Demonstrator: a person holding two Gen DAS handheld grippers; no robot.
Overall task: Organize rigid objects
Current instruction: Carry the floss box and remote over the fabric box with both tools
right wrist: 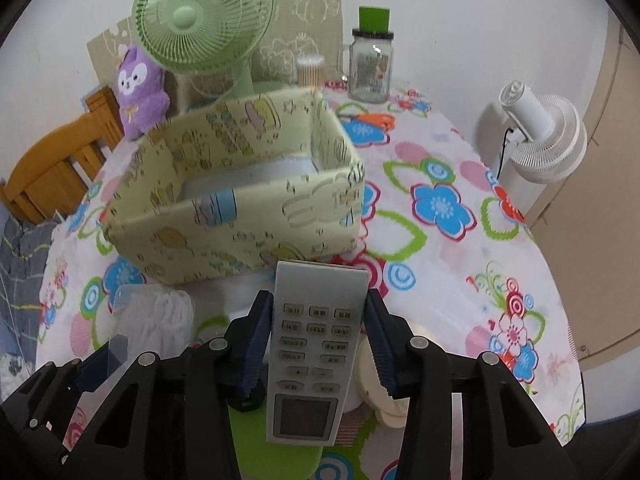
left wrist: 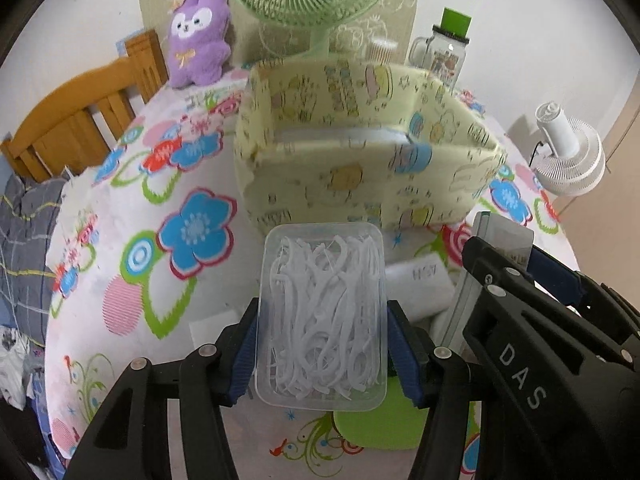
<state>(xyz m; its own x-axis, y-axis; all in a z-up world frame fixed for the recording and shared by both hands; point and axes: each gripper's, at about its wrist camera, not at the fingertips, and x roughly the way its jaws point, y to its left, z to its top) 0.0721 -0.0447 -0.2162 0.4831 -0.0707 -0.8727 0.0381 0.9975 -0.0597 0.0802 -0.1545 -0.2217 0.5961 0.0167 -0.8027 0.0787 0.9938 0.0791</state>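
Observation:
My left gripper (left wrist: 324, 308) is shut on a clear plastic box of white floss picks (left wrist: 320, 272), held by its long sides above the flowered tablecloth (left wrist: 192, 240). My right gripper (right wrist: 318, 300) is shut on a grey remote control (right wrist: 316, 344) with its buttons facing up, screen end toward the camera. An open pale yellow storage box (left wrist: 360, 184) with cartoon prints stands just behind both held items; its floor looks bare. In the right wrist view the floss box (right wrist: 152, 316) shows at the lower left, and the storage box (right wrist: 240, 224) fills the middle.
A green fan (right wrist: 200, 16), purple plush toy (right wrist: 140, 88), glass jar with green lid (right wrist: 370, 68) and swab tub (right wrist: 310, 68) line the back. A white fan (right wrist: 540, 136) stands off the right edge and a wooden chair (left wrist: 80, 120) at left. Under the grippers lie a green item (left wrist: 376, 428) and a cream round piece (right wrist: 384, 392).

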